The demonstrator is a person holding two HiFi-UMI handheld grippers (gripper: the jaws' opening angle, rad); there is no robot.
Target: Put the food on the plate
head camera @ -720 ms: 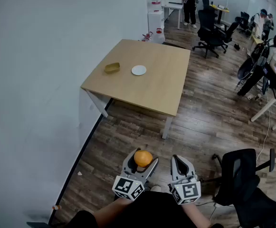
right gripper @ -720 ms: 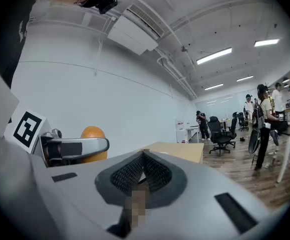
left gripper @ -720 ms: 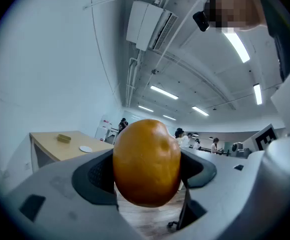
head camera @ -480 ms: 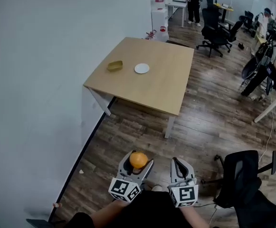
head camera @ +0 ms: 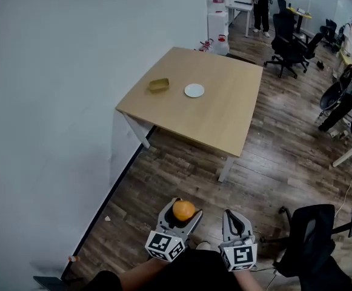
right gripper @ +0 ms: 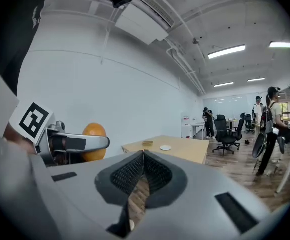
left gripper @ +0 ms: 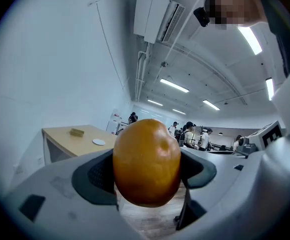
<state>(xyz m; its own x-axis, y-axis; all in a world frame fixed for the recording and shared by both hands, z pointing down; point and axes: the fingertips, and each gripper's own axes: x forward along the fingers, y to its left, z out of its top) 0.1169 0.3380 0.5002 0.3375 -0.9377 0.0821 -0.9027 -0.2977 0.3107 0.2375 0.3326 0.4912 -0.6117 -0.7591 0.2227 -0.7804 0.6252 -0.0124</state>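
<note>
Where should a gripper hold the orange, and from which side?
Across its widest middle, one pad on each flank, as the left gripper holds the orange now. It is round, so any level side likely serves; off the middle it could squeeze out.

The round, glossy orange fruit (head camera: 183, 210) is clamped between the jaws of the left gripper (head camera: 180, 214), held up at the near side. The small round white plate (head camera: 194, 90) lies flat on the light wooden table (head camera: 224, 117), far off, just right of a tan rectangular block (head camera: 159, 85).
</note>
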